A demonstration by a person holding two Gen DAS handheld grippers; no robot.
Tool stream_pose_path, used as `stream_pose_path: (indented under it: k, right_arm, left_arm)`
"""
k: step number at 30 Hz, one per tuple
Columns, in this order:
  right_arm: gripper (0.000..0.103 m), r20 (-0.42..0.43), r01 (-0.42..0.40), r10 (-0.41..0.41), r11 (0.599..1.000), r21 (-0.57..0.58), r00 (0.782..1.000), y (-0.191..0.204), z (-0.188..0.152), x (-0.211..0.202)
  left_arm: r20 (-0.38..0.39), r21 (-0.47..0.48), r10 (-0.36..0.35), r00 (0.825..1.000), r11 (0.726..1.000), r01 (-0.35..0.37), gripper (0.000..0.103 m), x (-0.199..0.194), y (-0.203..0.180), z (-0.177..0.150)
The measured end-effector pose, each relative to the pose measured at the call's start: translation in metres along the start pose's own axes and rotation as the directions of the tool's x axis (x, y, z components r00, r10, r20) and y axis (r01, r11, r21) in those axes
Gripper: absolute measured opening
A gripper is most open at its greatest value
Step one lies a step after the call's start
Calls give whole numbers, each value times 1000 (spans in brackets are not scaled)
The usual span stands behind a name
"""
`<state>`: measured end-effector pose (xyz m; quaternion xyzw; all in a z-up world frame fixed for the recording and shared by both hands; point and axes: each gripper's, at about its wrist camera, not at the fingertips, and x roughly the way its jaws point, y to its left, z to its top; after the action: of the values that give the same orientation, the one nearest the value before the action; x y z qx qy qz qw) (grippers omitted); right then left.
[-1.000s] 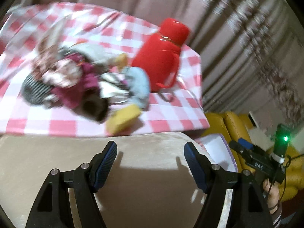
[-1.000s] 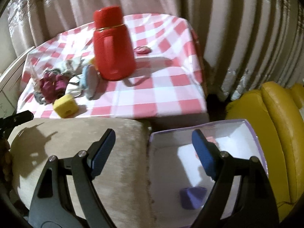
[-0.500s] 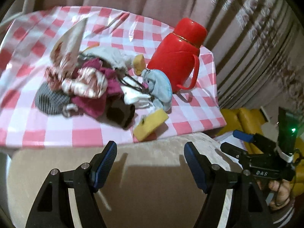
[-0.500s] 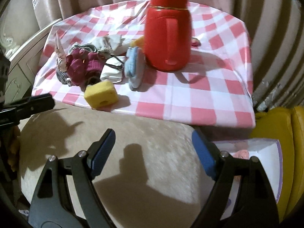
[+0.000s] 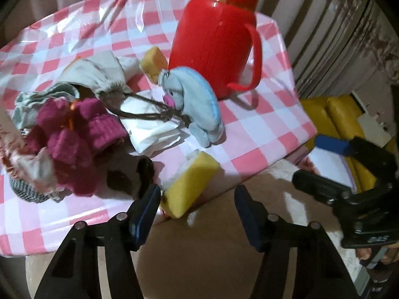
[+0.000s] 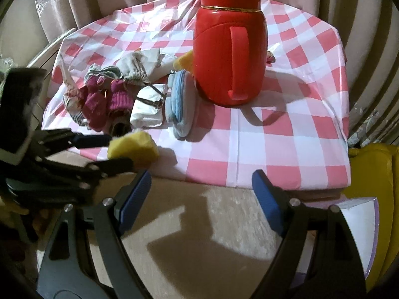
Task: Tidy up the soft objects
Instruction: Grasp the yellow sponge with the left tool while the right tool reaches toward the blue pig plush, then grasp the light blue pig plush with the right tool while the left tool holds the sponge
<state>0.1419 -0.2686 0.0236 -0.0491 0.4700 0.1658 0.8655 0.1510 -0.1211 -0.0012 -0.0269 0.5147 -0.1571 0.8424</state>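
A yellow sponge (image 5: 190, 184) lies at the near edge of the checked table, with my open left gripper (image 5: 195, 195) just before it, jaws on either side of its near end. In the right wrist view the sponge (image 6: 134, 148) sits between the left gripper's fingers (image 6: 99, 139). Behind it lie a blue plush toy (image 5: 193, 104), a magenta knit piece (image 5: 79, 134), a white cloth pouch (image 5: 152, 124) and a second yellow sponge (image 5: 153, 61). My right gripper (image 6: 199, 194) is open and empty over the beige cushion.
A red thermos jug (image 5: 217, 35) stands at the back right of the pink checked tablecloth (image 6: 286, 134). A beige cushion (image 6: 199, 236) lies in front of the table. A white box (image 6: 361, 224) and a yellow seat (image 6: 374, 169) are at the right.
Both grippers have moved forward toward the table. The left gripper has closed in on the yellow sponge at the table's edge. The right view has swung left, away from the white box.
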Motion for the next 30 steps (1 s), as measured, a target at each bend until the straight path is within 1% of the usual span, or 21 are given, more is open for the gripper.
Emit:
stream_pose_path:
  k: [2,3,6,8,12,16,18,20,23,27,29,30]
  right_arm:
    - [85,0,-2,2,1000,3,1000,0,5,4]
    - [85,-1,-3,3,1000,4,1000,0,8,6]
    - [85,-10,-7,8,1000,3,1000,3,18,13]
    - [85,-10,-6,6,1000,-7,1000,7,24,18]
    - [85,-2,-1,1,999,-44,1000,16,41,32]
    - [85,5,13,-13,997,-81,1000,25,55,47]
    - [85,8,19,-19,997,-79,1000,26,61,54]
    - [85,7,17,-16,998,-64,1000,26,66,60]
    - [85,12,10,-10,999,-48,1000,29,73,69]
    - [85,11,16,-15,998,-67,1000,39,80,82]
    - [82,1,18,-18,997,-79,1000,42,81,89]
    - [69,-9,17,-18,997,-79,1000,43,81,94]
  left_arm:
    - [-28,-2,-5,1000,1000,5,48,10,1,2]
    - [-35,-8,-13,999,1000,13,41,13,3,2]
    - [-21,-64,-70,997,996,68,38,13,14,-2]
    - [-6,-90,-89,996,992,88,37,10,19,-6]
    - [41,-142,-96,995,985,101,34,-1,26,-15]
    - [90,-207,-115,989,970,131,32,-14,37,-27]
    - [114,-242,-132,985,958,156,31,-20,44,-35]
    - [140,-266,-134,981,949,168,31,-26,47,-41]
    - [179,-286,-132,975,941,180,30,-36,50,-49]
    - [204,-307,-131,970,932,191,30,-43,52,-56]
    - [206,-313,-132,970,930,193,30,-43,51,-56]
    - [208,-315,-132,969,929,194,30,-43,50,-56]
